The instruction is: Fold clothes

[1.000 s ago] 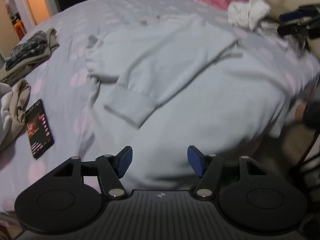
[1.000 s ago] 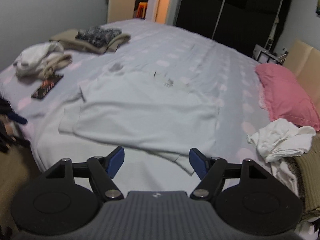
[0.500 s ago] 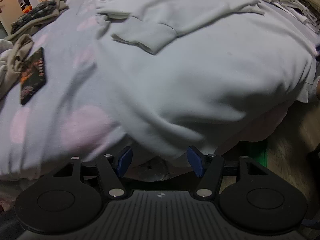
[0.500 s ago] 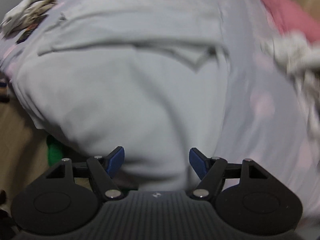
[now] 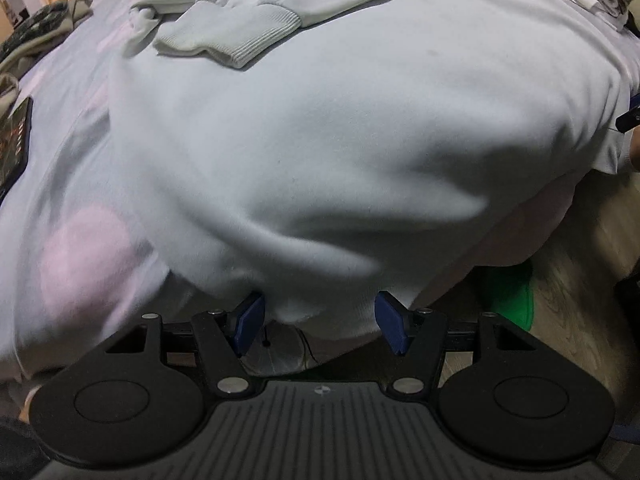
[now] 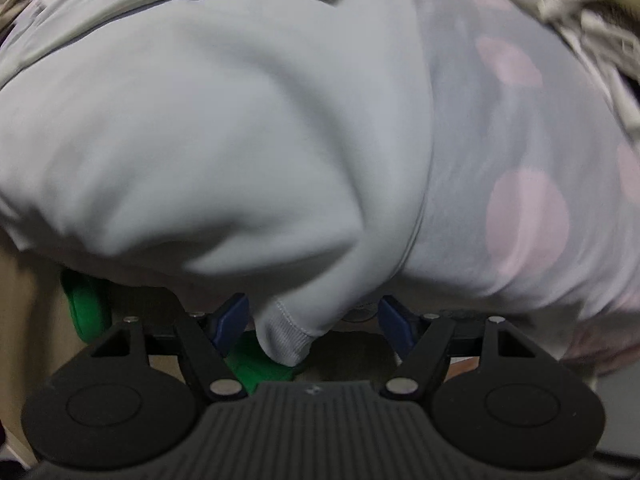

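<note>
Showing both tools, left tool (image 5: 318, 326) and right tool (image 6: 314, 322), released at the hanging hem of a pale sweater (image 5: 340, 128) on the bed (image 5: 80, 264), sleeves already folded in, the hem not yet gripped and the body fold left.

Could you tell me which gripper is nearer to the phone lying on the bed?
Left. The left gripper is at the sweatshirt hem, the phone to its left; the right gripper view shows no phone.
</note>
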`<act>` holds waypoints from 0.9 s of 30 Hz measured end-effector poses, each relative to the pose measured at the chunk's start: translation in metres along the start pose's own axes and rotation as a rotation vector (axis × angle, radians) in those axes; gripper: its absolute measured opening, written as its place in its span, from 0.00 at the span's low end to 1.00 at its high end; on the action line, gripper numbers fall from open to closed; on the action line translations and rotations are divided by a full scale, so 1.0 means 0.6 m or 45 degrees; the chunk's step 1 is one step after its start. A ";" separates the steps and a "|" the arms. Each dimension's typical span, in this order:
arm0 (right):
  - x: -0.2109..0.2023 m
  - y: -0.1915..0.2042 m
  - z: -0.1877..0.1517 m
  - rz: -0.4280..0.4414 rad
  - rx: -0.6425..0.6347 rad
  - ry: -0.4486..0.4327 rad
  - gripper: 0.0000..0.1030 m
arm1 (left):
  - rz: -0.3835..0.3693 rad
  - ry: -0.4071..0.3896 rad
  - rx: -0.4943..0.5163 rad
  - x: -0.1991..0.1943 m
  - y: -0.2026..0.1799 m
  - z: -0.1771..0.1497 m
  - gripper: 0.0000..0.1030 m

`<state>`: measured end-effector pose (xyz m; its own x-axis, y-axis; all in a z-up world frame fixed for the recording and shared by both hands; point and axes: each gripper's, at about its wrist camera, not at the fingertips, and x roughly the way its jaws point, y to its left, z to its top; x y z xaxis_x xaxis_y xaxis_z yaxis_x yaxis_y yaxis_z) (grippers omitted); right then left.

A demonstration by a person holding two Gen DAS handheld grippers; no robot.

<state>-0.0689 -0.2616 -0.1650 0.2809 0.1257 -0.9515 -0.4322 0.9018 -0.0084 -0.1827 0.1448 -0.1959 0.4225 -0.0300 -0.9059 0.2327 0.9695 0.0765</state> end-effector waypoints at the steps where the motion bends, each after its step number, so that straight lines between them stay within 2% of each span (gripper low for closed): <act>1: 0.006 -0.003 -0.002 0.011 0.010 0.004 0.69 | -0.009 0.007 -0.001 0.003 0.001 0.001 0.57; 3: 0.017 -0.006 -0.006 0.019 0.006 0.018 0.62 | -0.026 0.035 -0.026 0.007 0.007 0.003 0.57; 4: 0.022 -0.006 -0.007 0.026 -0.002 0.037 0.47 | -0.034 0.051 -0.041 0.009 0.011 0.004 0.54; 5: 0.026 -0.006 -0.008 0.038 -0.012 0.059 0.24 | -0.041 0.076 -0.061 0.010 0.016 0.005 0.50; 7: 0.023 -0.003 -0.008 0.041 -0.046 0.077 0.17 | -0.052 0.169 -0.119 0.010 0.030 0.004 0.18; 9: 0.016 0.001 -0.006 0.056 -0.072 0.089 0.13 | -0.062 0.248 -0.173 0.010 0.044 0.003 0.06; 11: 0.009 0.001 -0.004 0.071 -0.070 0.099 0.11 | -0.071 0.253 -0.205 0.003 0.054 -0.003 0.03; 14: 0.004 0.006 -0.007 0.075 -0.092 0.110 0.11 | -0.007 0.232 -0.173 0.000 0.054 -0.001 0.04; 15: 0.003 0.009 -0.009 0.075 -0.100 0.109 0.11 | 0.030 0.218 -0.153 0.003 0.050 0.004 0.10; 16: 0.004 0.011 -0.008 0.073 -0.108 0.107 0.11 | 0.052 0.204 -0.126 0.006 0.048 0.005 0.25; 17: 0.004 0.013 -0.009 0.072 -0.119 0.104 0.11 | 0.071 0.192 -0.097 0.008 0.045 0.005 0.35; 18: 0.004 0.012 -0.010 0.069 -0.127 0.103 0.11 | 0.078 0.179 -0.065 0.008 0.039 0.006 0.51; 21: 0.006 0.004 -0.011 0.061 -0.137 0.101 0.12 | 0.071 0.114 0.007 0.003 0.023 0.007 0.52; 27: 0.006 0.017 -0.013 0.051 -0.158 0.108 0.13 | 0.097 0.115 0.018 0.009 0.021 0.007 0.53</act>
<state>-0.0793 -0.2550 -0.1709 0.1899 0.1205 -0.9744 -0.5454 0.8382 -0.0026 -0.1737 0.1559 -0.1983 0.3591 0.0660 -0.9310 0.2153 0.9647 0.1514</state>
